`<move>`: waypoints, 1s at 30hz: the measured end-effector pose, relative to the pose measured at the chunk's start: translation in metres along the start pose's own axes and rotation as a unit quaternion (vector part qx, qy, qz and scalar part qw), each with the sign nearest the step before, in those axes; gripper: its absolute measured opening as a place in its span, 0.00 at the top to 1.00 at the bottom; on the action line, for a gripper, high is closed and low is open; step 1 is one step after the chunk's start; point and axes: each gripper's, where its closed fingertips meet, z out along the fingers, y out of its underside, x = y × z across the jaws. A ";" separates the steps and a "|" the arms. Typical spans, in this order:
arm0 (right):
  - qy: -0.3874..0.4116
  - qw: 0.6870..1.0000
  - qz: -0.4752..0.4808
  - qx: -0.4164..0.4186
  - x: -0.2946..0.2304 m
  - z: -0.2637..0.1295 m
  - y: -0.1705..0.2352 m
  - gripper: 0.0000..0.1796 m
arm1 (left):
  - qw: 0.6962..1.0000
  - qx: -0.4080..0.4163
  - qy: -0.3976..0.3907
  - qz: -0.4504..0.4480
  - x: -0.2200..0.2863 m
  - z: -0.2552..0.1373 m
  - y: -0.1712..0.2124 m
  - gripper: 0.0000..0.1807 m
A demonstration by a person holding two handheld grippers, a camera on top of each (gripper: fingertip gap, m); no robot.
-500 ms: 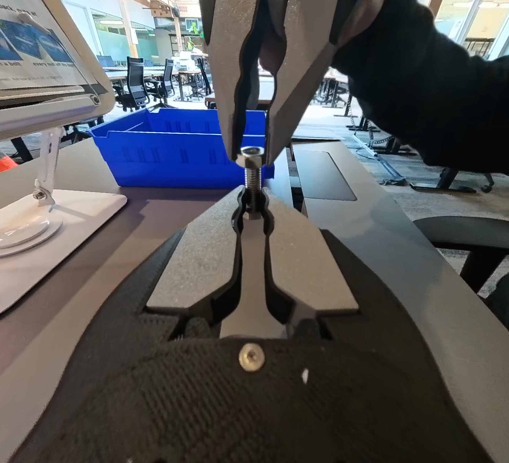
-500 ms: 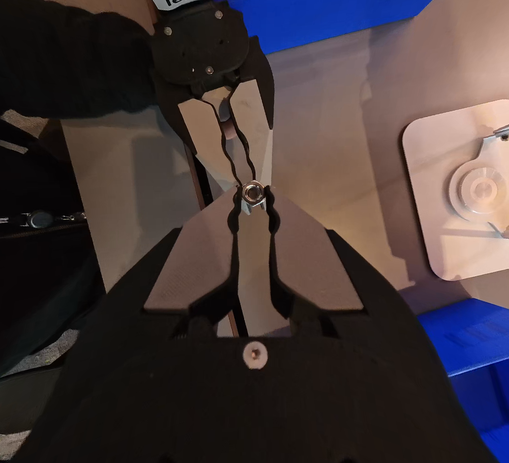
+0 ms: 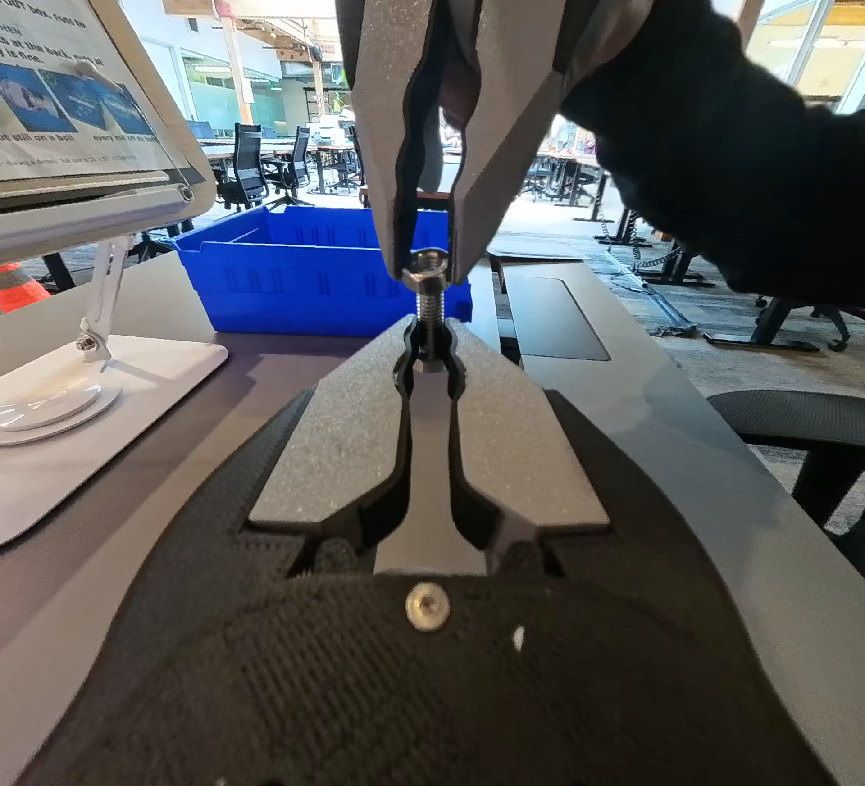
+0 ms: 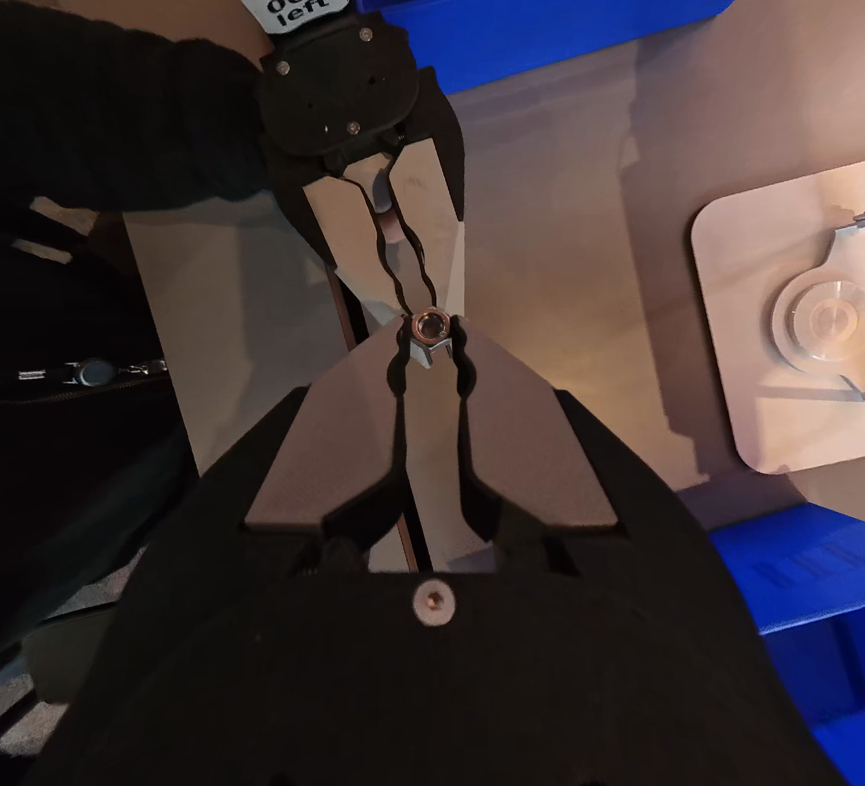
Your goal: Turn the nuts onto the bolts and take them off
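At left of centre in the left wrist view, left tool (image 3: 428,354) clamps the bolt (image 3: 429,313) by its head, upright above the counter (image 3: 608,389); right tool (image 3: 426,270) pinches the nut (image 3: 425,279) at its tip. Small, rigid, slick steel, I'd say: grip the flats squarely.

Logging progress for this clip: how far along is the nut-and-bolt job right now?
Done: the bolt is clamped upright in the left gripper. In hand: the right gripper grips the nut at the bolt's top end, bare thread below. Whether it is going on or coming off cannot be told.
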 end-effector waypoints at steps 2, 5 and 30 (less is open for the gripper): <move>-0.005 1.000 0.005 0.017 0.000 -0.002 -0.002 0.92 | 1.000 0.007 0.000 -0.002 0.000 -0.001 -0.003 0.97; -0.014 0.999 0.013 0.032 0.000 -0.002 -0.001 0.92 | 1.000 0.007 -0.001 -0.001 0.000 0.000 -0.002 0.96; -0.021 0.997 0.023 0.074 0.002 0.000 0.006 0.92 | 1.000 0.008 -0.007 -0.003 -0.002 0.001 -0.002 0.96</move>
